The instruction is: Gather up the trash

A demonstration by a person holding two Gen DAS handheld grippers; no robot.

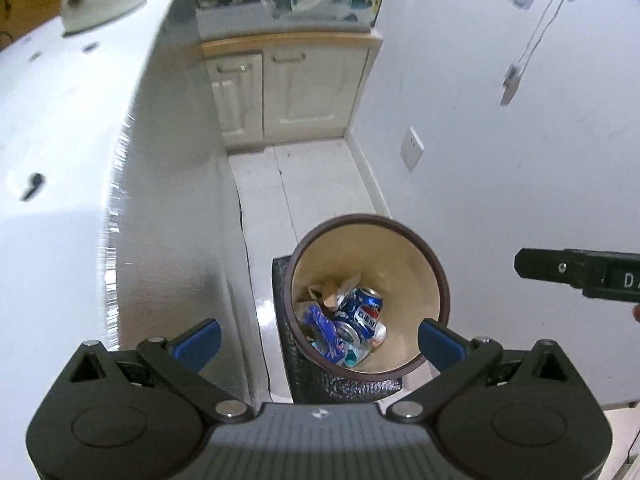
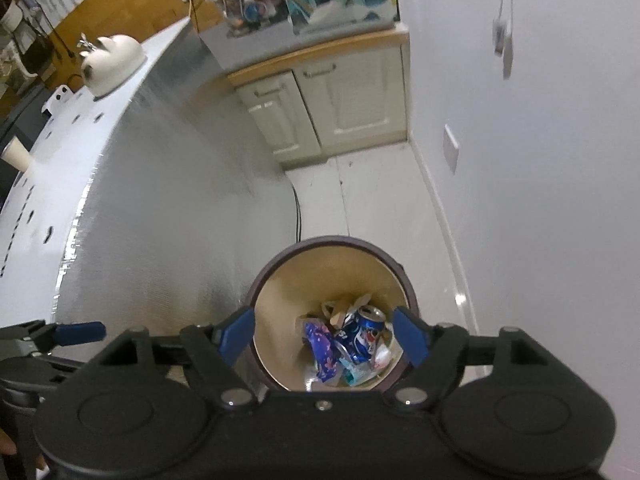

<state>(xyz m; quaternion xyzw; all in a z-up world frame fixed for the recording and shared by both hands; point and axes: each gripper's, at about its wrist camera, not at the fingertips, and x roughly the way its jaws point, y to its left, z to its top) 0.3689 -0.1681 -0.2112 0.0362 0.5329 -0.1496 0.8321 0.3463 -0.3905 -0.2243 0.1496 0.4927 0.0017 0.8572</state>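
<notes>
Both the left claw [image 1: 320, 342] and right claw [image 2: 324, 336] hang released, holding nothing, over the round brown bin [image 1: 400, 256] holding a crushed blue can [image 1: 366, 308] and wrappers [image 2: 322, 350].

Both fisheye views are aimed steeply downward along the fingers, from above table height. The left wrist view is set over the trash bin [image 1: 368, 296], which is seen just beyond its fingers; the other gripper [image 1: 580, 276] enters at the right edge. The right wrist view is held nearer and more directly over the bin [image 2: 332, 312], the other gripper [image 2: 76, 332] showing at lower left. The 2 views share the bin, white table [image 1: 60, 160], cabinet [image 1: 288, 92] and wall [image 1: 520, 160].
</notes>
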